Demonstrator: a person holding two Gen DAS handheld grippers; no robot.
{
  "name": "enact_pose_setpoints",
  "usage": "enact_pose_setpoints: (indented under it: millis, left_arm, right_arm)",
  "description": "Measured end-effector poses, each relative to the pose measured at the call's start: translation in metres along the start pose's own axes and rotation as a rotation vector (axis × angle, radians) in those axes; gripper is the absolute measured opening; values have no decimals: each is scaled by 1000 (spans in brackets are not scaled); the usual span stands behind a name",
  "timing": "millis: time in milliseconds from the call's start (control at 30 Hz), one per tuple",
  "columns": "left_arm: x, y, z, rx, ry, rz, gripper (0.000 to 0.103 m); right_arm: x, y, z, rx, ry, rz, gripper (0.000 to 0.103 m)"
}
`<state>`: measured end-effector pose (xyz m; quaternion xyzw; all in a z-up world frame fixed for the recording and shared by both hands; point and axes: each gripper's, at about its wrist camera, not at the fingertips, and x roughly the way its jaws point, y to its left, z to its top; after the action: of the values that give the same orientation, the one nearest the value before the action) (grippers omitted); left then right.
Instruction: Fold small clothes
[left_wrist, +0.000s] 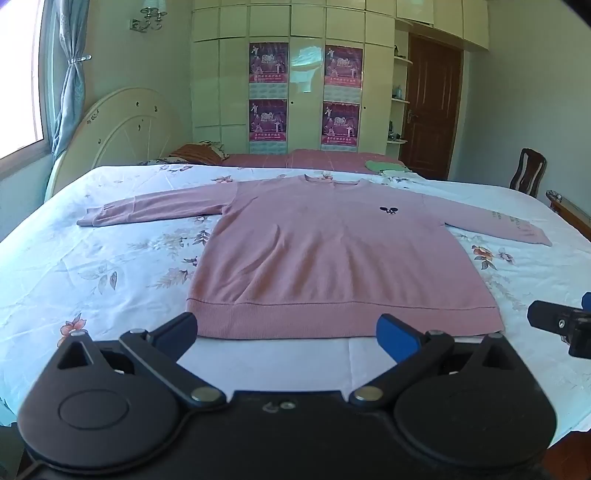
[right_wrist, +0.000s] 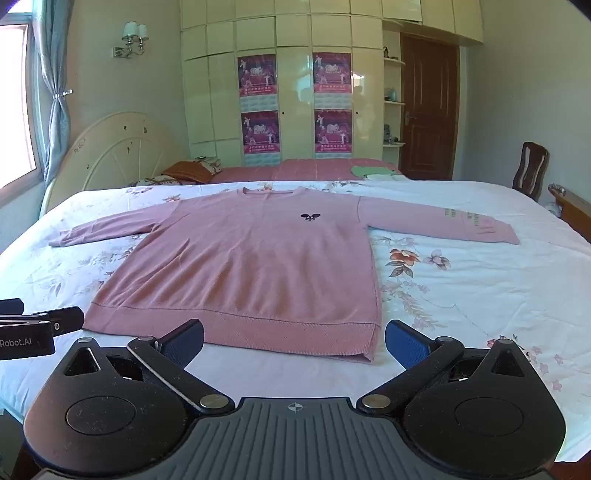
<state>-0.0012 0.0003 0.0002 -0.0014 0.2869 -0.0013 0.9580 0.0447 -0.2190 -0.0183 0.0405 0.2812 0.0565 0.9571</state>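
1. Pink sweater (left_wrist: 332, 258) lies flat, front up, on the bed (left_wrist: 92, 258): sleeves spread out to either side, hem nearest both cameras, collar at the far end. Spread this way, every edge is open to a pinch. No fold made yet.
2. Left tool (left_wrist: 288, 332): jaws wide apart, empty, hovering just short of the hem and angled down toward it.
3. Right tool (right_wrist: 293, 341): jaws wide apart, empty, facing the hem's right corner.
4. Judgement: both tools sit side by side at the near edge, likely staging for a first grasp at hem or sleeves.
5. Green cloth (left_wrist: 384, 167) lies beyond the collar, well apart.
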Motion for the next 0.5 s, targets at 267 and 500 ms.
enact_pose_setpoints:
  millis: [267, 500]
  left_arm:
    - [-1, 3, -5, -9, 2, 2, 103]
    - [-6, 3, -1, 7, 6, 4, 103]
  right_arm:
    - [-2, 5, 1, -9, -7, 9, 103]
    - [-4, 8, 2, -8, -2, -1, 103]
